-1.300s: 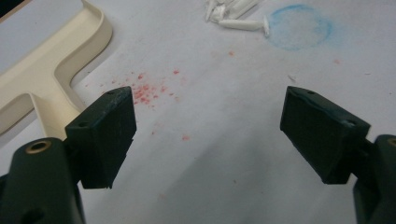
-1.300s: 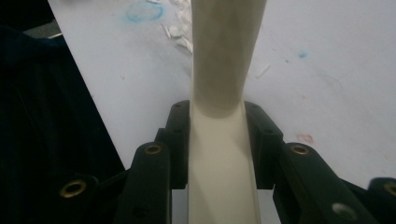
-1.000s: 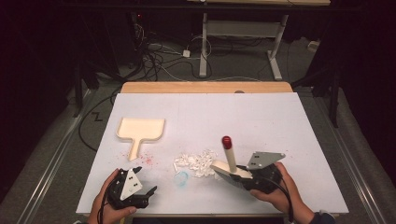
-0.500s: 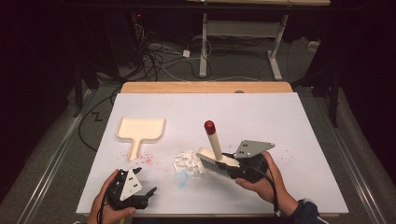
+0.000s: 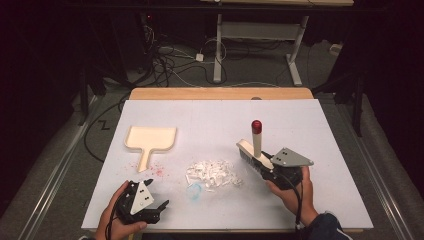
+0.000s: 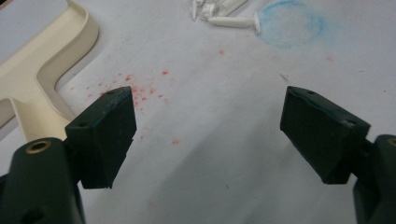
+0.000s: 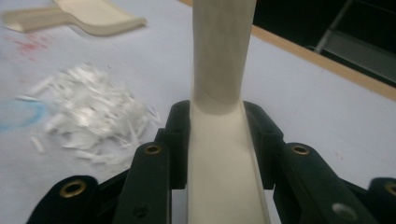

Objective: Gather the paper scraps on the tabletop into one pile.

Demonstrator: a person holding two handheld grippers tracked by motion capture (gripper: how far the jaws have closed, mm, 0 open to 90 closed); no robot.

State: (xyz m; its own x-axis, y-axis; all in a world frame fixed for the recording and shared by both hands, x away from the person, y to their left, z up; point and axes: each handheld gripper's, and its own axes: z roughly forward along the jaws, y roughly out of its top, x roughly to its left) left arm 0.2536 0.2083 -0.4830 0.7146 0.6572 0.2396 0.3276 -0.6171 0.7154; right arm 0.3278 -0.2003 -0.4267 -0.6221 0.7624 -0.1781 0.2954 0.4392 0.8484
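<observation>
The right tool [image 5: 260, 162] grips a cream brush [image 5: 252, 150] by its body, its jaws pressed against both sides, as the right gripper view shows close up, where the brush [image 7: 224, 140] rises between the two black jaws. In the high view the brush sits on the right half of the worktop [image 5: 320, 130], its handle standing nearly upright with a red cap [image 5: 256, 125] at the top and its dark bristle edge low, toward the worktop. The person's right hand [image 5: 292, 192] holds the tool from the near edge, with the grey three-cornered plate on top.

A pile of white scraps [image 5: 212, 174] lies near the middle of the worktop, to the left of the brush and apart from it; whether the bristles touch the surface cannot be told. Just at the near left of the pile is a faint blue ring [image 5: 194, 190] drawn on the surface. In the right gripper view the scraps [image 7: 88, 112] lie to the left of the jaws.

A cream dustpan [image 5: 149, 141] lies flat on the left half, its handle pointing toward the person, with red specks [image 5: 159, 171] scattered beside the handle.

The left tool [image 5: 150, 207] rests near the front left edge in the person's left hand [image 5: 117, 225]. Its jaws stand wide apart with nothing between them; the left gripper view shows bare surface and red specks [image 6: 140, 91] between the pads, the dustpan [image 6: 42, 70] to the left.
</observation>
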